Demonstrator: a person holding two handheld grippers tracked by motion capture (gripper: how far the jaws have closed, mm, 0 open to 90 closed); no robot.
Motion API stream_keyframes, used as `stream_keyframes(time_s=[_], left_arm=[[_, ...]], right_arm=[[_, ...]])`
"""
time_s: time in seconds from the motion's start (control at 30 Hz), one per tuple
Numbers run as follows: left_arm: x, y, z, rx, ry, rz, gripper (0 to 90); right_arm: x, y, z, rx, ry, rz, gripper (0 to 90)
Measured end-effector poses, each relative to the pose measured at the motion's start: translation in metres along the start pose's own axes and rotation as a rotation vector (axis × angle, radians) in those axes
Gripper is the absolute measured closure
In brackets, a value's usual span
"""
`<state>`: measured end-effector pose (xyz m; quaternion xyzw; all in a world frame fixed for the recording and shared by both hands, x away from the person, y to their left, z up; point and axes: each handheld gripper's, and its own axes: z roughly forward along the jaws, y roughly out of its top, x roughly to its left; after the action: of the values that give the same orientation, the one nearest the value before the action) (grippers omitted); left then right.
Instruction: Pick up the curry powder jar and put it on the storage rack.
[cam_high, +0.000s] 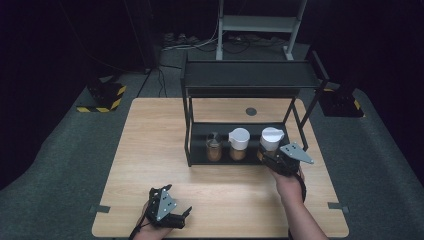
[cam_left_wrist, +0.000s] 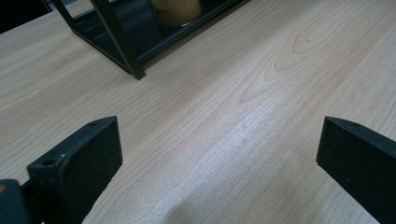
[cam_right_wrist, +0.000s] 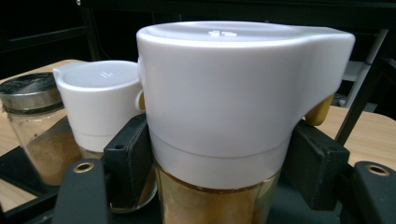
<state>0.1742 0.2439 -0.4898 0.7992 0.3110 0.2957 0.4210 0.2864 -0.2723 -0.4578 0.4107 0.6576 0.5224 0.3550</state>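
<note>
High view: right tongs (cam_high: 270, 156) at the white-lidded glass jar of amber contents (cam_high: 270, 139), rightmost on the black metal rack's (cam_high: 200, 159) lower shelf.
Right gripper view: tongs pinching that jar; base cut off.
Left gripper view: left tongs (cam_left_wrist: 219, 158) spread over the light wooden table (cam_left_wrist: 243, 112).

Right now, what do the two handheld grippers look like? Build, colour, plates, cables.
Both are black two-jaw tools. The left gripper and the right gripper each carry a grey three-cornered plate with small dark holes on top. In the gripper views the jaws are blocky black pads on black arms with brass-ringed holes. A black cable loops around the right wrist. No sleeves show on the forearms.
</note>
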Motion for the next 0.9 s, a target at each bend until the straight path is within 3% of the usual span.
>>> stream_keyframes(time_s=[0.9], left_arm=[[0.002, -0.002, -0.001, -0.010, -0.004, -0.012, 0.5]], right_arm=[[0.002, -0.015, 0.031, 0.027, -0.008, 0.014, 30.2]])
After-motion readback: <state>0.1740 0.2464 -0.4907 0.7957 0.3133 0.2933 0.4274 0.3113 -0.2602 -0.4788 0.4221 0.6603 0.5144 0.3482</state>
